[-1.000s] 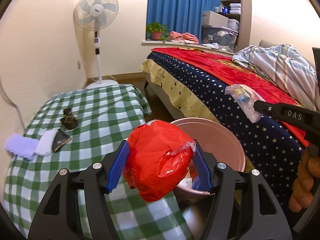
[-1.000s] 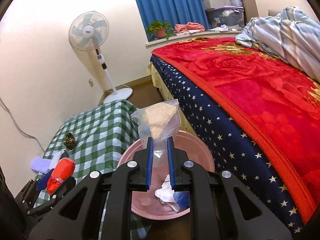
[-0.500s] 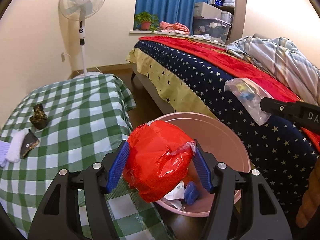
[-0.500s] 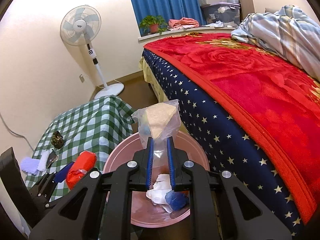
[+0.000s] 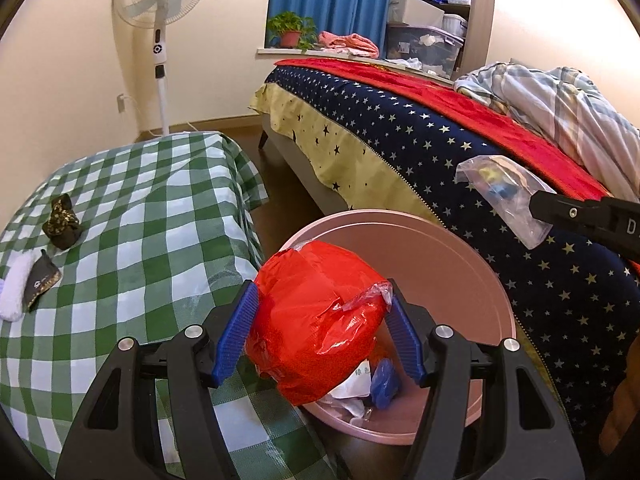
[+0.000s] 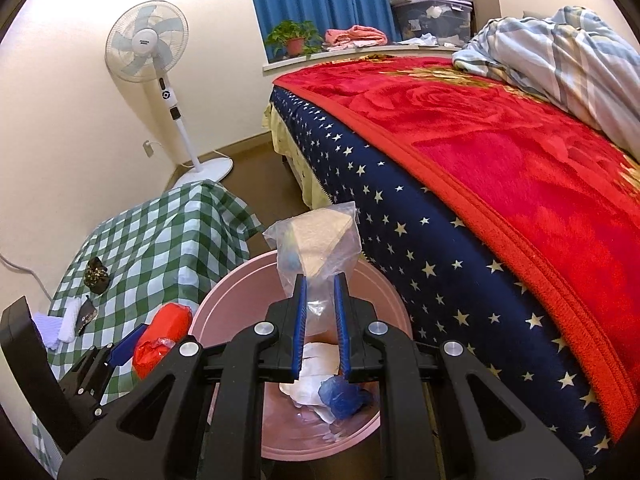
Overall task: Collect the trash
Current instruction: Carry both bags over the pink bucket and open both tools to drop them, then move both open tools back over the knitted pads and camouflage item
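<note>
My left gripper (image 5: pixel 320 332) is shut on a crumpled red plastic bag (image 5: pixel 316 320) and holds it over the near left rim of the pink bin (image 5: pixel 472 248). The red bag also shows in the right wrist view (image 6: pixel 160 336). My right gripper (image 6: pixel 320 312) is shut on a clear plastic bag (image 6: pixel 316 248) with a tan wedge inside, held above the pink bin (image 6: pixel 224 300). The clear bag also shows at the right of the left wrist view (image 5: pixel 500 196). White paper and a blue scrap (image 6: pixel 340 396) lie in the bin.
A green checked table (image 5: pixel 132 220) stands left of the bin with a dark wrapper (image 5: pixel 62 224), a small dark packet (image 5: pixel 40 284) and a white cloth (image 5: pixel 14 292). A bed with a starry cover (image 5: pixel 440 152) is on the right. A standing fan (image 5: pixel 160 0) is at the back.
Both grippers have moved closer over the bin, with their bags still held. The left view has swung right, off the table and toward the bin.
</note>
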Tool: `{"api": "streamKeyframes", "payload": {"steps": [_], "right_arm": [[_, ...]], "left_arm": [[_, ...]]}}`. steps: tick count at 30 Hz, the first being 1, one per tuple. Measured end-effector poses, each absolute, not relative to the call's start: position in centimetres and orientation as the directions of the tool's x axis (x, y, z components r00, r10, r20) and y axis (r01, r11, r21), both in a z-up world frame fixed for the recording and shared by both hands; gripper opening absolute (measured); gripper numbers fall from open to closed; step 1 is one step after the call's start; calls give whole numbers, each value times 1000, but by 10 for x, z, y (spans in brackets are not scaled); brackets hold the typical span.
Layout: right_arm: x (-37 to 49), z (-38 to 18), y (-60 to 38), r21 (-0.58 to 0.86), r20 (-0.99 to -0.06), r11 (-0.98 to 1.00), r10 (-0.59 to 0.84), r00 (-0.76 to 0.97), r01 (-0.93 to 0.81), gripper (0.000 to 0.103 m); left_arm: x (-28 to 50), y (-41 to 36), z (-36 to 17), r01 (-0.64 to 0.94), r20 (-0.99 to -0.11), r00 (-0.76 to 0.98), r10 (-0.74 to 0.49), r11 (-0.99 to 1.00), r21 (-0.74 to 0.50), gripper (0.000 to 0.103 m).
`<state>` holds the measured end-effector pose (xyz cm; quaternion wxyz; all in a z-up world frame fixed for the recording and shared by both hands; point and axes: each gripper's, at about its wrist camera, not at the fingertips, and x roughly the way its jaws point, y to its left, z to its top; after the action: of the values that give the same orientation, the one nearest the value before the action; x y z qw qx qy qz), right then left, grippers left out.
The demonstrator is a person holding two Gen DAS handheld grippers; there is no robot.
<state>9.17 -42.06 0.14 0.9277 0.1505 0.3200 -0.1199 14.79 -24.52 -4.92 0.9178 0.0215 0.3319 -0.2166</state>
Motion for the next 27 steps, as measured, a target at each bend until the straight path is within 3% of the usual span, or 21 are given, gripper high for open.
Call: {"api": "streamKeyframes", "payload": {"steps": [4,6,8,27], "right_arm": [[92,2,-422,201,-629,922,-138,765,331,18],[91,1,-424,206,-631,916,-145,762,344,28],[89,1,-425,206,-629,910,-159,761,360,46],[79,9,-413,179,-575,938,-146,805,297,47]], "left_arm": [[154,-246,-51,415,-628,675,-387,903,-110,63],[156,-247,-53,416,-638,666,-386,903,-112,67],[156,-246,-53,414,-642,666,-378,904,-104,73],[134,-179,-13,394,-578,734,-355,917,-63,72]]}}
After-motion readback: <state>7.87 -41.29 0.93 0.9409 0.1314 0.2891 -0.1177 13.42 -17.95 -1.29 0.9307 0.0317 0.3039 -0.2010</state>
